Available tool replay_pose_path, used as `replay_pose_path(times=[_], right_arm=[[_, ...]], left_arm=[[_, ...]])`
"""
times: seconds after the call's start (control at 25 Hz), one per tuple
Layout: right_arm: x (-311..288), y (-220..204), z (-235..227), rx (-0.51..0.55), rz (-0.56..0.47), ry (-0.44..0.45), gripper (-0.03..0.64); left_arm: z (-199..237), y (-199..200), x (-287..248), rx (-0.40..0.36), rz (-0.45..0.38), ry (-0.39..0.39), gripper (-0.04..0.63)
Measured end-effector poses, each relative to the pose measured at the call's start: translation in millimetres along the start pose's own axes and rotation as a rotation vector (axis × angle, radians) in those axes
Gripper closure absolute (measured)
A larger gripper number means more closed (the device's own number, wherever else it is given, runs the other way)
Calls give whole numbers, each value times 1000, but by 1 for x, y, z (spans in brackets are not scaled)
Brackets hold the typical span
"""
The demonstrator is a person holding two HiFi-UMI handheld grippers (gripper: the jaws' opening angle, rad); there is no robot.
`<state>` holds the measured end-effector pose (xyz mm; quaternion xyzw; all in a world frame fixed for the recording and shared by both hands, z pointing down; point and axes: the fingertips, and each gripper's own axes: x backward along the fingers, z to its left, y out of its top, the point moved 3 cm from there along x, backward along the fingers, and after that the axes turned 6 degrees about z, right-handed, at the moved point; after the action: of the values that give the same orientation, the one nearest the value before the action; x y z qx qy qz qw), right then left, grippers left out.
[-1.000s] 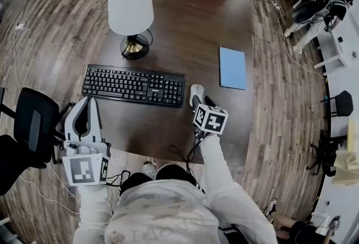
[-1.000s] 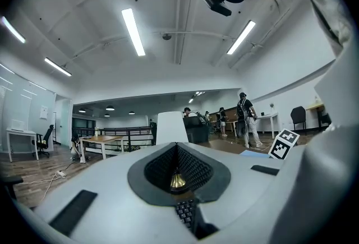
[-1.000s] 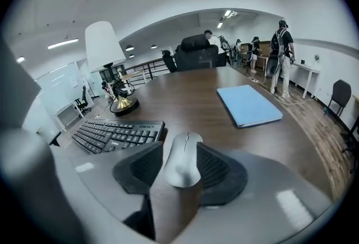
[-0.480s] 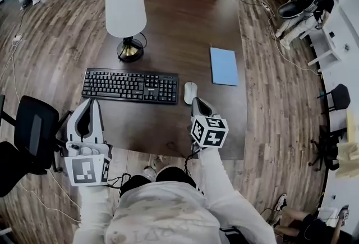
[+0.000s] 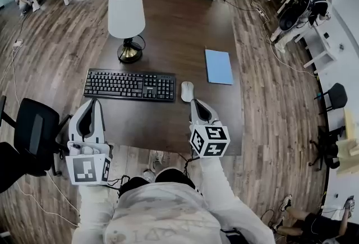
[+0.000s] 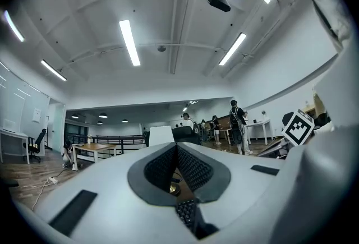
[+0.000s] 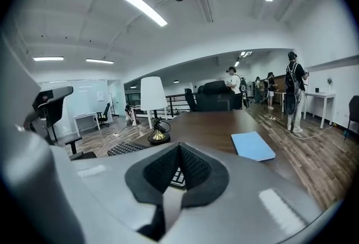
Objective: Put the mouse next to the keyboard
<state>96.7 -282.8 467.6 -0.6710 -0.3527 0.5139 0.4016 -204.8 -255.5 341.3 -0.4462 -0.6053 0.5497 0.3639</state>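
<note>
The white mouse (image 5: 187,91) lies on the dark wooden table (image 5: 185,24), just right of the black keyboard (image 5: 130,84), with a narrow gap between them. My right gripper (image 5: 197,104) is shut and empty, a little nearer to me than the mouse and not touching it. In the right gripper view its jaws (image 7: 179,147) meet, and the keyboard (image 7: 126,148) shows beyond them. That view hides the mouse. My left gripper (image 5: 92,104) hovers at the table's near left edge, shut on nothing. Its jaws (image 6: 177,147) are pressed together.
A lamp (image 5: 126,13) with a white shade stands behind the keyboard. A blue notebook (image 5: 218,66) lies to the right of the mouse. A black chair (image 5: 33,128) stands at the left of the table. People stand and sit at desks far off at the right.
My right gripper has let go of the mouse, closed and drawn back toward me. The mouse stays beside the keyboard. The left gripper has hardly moved.
</note>
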Motion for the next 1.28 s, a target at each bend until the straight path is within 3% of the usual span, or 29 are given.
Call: replay_pose_path(times=[0.6, 1.28], right_arm=[[87, 41, 46, 142, -194, 25, 607], [152, 64, 59, 175, -348, 42, 607]], left_arm=[[-11, 14, 48, -5, -53, -22, 591], [-24, 27, 78, -16, -83, -11, 591]])
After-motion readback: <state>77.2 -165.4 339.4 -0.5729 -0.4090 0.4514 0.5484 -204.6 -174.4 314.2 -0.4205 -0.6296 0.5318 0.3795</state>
